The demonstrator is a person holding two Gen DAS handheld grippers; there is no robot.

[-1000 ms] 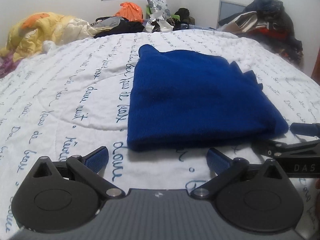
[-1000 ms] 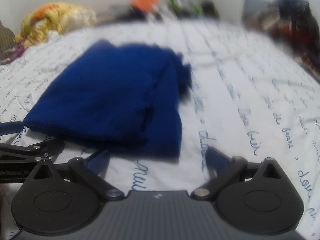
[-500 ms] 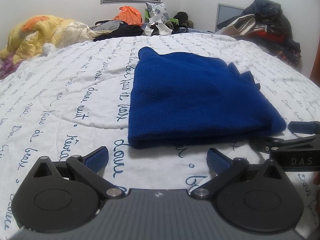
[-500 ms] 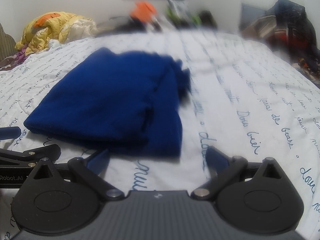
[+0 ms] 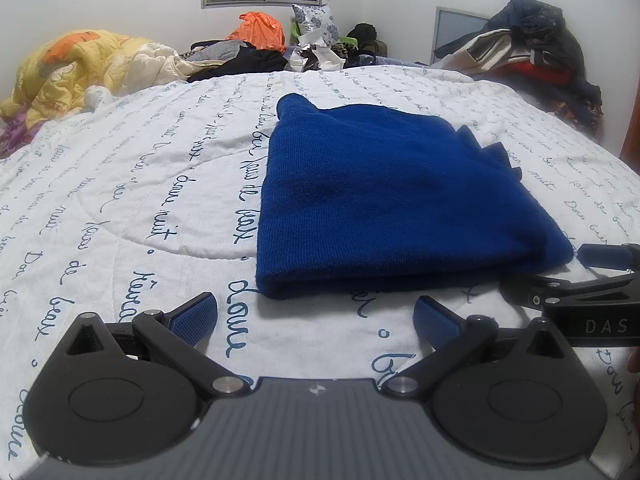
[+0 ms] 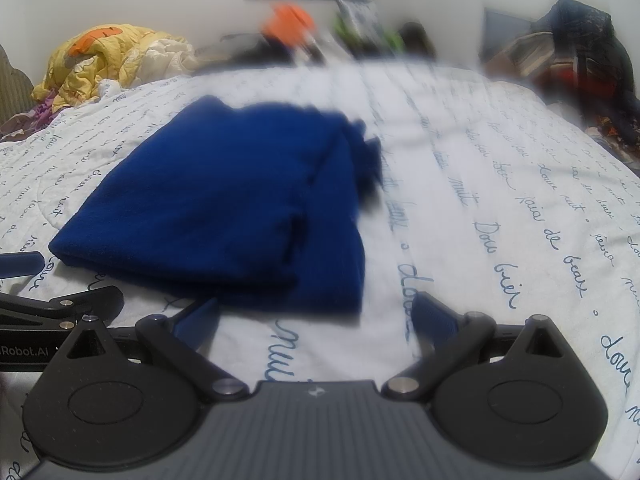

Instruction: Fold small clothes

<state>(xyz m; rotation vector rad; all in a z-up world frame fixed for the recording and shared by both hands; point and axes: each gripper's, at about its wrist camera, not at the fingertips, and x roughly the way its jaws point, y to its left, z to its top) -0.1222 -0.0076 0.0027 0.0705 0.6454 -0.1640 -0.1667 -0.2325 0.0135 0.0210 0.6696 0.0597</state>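
A folded blue knit garment [image 5: 384, 196] lies flat on the white quilt with blue script [image 5: 132, 184]. My left gripper [image 5: 316, 316] is open and empty, just short of the garment's near folded edge. My right gripper [image 6: 316, 318] is open and empty, at the garment's near right corner; the garment [image 6: 224, 208] shows blurred in the right wrist view. Each gripper's arm shows at the edge of the other's view: the right one [image 5: 592, 280], the left one [image 6: 52, 300].
A yellow crumpled blanket [image 5: 80, 68] lies at the far left. A pile of clothes and an orange bag [image 5: 260, 32] sit at the bed's far end. Dark clothes [image 5: 532, 48] are heaped at the far right. Bare quilt lies on both sides of the garment.
Both grippers have drawn back a little from the garment and risen slightly. The garment has not moved. Both stay open.
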